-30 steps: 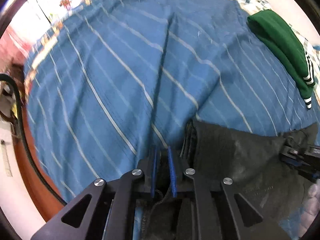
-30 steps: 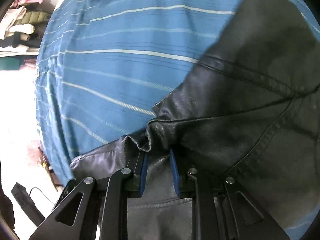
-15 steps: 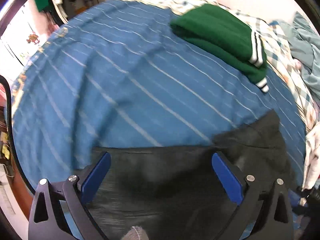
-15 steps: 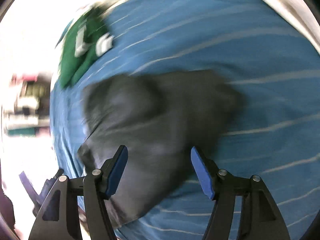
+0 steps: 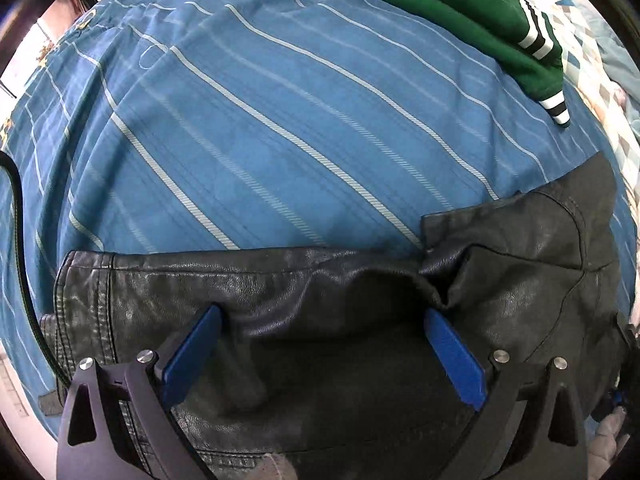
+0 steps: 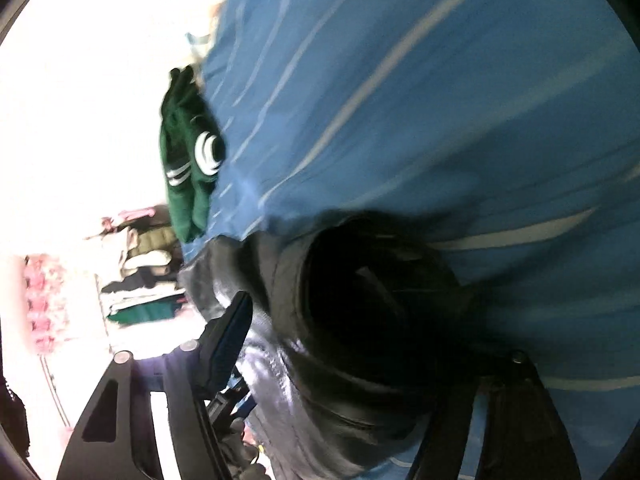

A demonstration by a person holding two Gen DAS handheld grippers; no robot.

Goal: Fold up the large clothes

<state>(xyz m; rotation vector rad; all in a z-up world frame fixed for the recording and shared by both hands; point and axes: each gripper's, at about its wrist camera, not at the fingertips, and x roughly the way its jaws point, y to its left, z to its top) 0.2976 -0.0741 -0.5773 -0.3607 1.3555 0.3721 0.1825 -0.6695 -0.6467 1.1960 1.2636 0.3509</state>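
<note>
A black leather jacket (image 5: 320, 300) lies folded on the blue striped bedsheet (image 5: 260, 120), at the near edge of the bed. My left gripper (image 5: 320, 328) is open just above the jacket, its blue pads (image 5: 192, 356) spread wide over it and holding nothing. In the right wrist view the jacket (image 6: 360, 320) fills the lower middle, blurred. My right gripper (image 6: 348, 320) is open over it; its left pad (image 6: 228, 344) shows and the right finger is hidden by the jacket.
A folded green garment with black-and-white striped cuffs (image 5: 460, 12) lies at the far right of the bed and shows in the right wrist view (image 6: 188, 152). A patterned quilt (image 5: 616, 92) lies at the right. Shelves of folded clothes (image 6: 140, 272) stand beyond the bed.
Both grippers were shut on the jacket a second ago, then let go and opened. The jacket now rests on the sheet. Both have shifted, the right one turning sharply.
</note>
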